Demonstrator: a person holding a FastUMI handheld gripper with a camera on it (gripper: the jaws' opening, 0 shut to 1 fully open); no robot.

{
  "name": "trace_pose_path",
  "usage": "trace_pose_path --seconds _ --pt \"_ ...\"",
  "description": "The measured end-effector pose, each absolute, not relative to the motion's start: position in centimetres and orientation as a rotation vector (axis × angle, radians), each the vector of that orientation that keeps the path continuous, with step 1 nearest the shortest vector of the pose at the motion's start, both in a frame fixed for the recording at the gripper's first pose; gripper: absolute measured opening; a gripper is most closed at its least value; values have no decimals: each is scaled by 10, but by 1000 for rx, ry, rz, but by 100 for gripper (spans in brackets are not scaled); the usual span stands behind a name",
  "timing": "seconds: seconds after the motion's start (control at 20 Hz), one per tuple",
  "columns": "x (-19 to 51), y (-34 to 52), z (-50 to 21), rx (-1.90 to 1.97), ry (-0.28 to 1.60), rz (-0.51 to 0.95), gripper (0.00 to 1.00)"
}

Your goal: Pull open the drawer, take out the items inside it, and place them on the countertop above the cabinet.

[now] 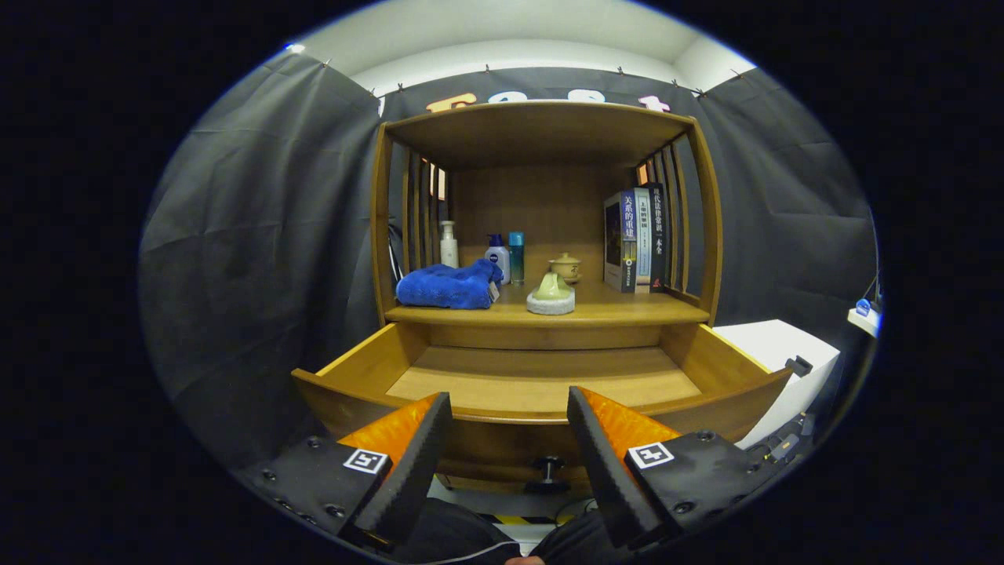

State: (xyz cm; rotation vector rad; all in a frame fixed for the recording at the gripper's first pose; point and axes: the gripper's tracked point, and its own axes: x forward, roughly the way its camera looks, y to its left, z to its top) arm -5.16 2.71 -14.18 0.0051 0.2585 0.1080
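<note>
While the gripper point(508, 439) hangs in front of the wooden cabinet point(545, 235), its two orange-backed fingers point(416, 455) stand spread wide apart, released, with nothing between them; both tips lie level with the front panel of the drawer point(541, 384) and appear just short of it.

Drawer: pulled out toward the fingers, its curved front panel running across just beyond the tips; the part of its floor that shows is bare wood. A dark knob point(548, 471) hangs below the front panel, between the two fingers.

Countertop point(627, 308): the shelf surface directly above the drawer, well beyond the fingers, carrying the following.
- Blue towel point(447, 286), folded, at the left.
- White pump bottle point(449, 245), behind the towel near the slatted left side.
- White bottle with blue pump top point(497, 259), just beside the towel's right end.
- Teal canister point(516, 256), next to that bottle (touching or not, cannot tell).
- Pale green ornament on a white round base point(551, 295), near the front edge at the middle.
- Small lidded ceramic pot point(565, 267), behind the ornament.
- Row of upright books point(635, 239), against the slatted right side.

Beside the cabinet on the right: a white box point(776, 349)
</note>
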Motion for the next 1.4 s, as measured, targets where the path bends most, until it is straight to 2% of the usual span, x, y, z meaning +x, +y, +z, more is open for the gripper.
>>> trace_pose_path --seconds 0.55,0.9,1.4 --pt "-47 11 -180 -21 301 41 96" --pt "-45 7 -179 -85 246 -21 97" --pt "-33 7 -179 -99 238 -25 98"
